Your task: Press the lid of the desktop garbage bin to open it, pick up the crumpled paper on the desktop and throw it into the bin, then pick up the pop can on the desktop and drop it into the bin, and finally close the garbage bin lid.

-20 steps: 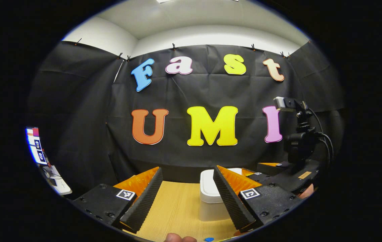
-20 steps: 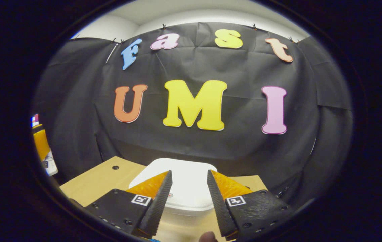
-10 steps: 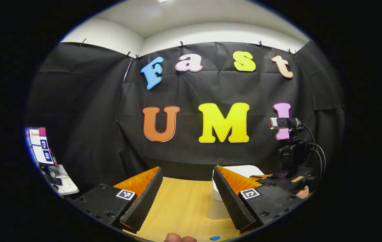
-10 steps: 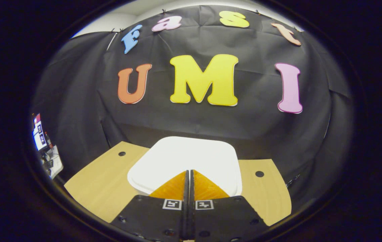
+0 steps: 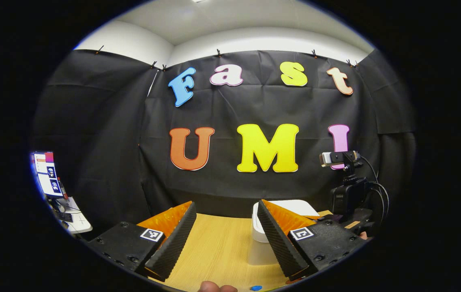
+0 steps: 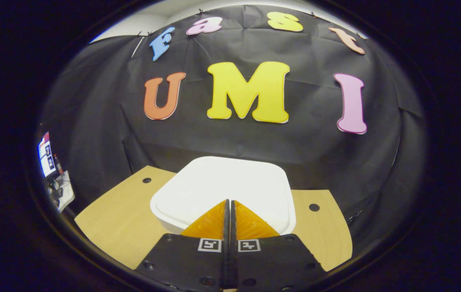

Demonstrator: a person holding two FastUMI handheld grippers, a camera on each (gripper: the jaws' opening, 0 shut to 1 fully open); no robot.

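Lid press with clenched jaws, bin still shut

The left gripper (image 5: 224, 231) is held with jaws released above the worktop (image 5: 218, 251), the bin (image 5: 260, 243) just beside its right jaw. The right gripper (image 6: 229, 211) is clenched on nothing, tips over the lid (image 6: 224, 186); an off-centre press could slip off or tip the bin.
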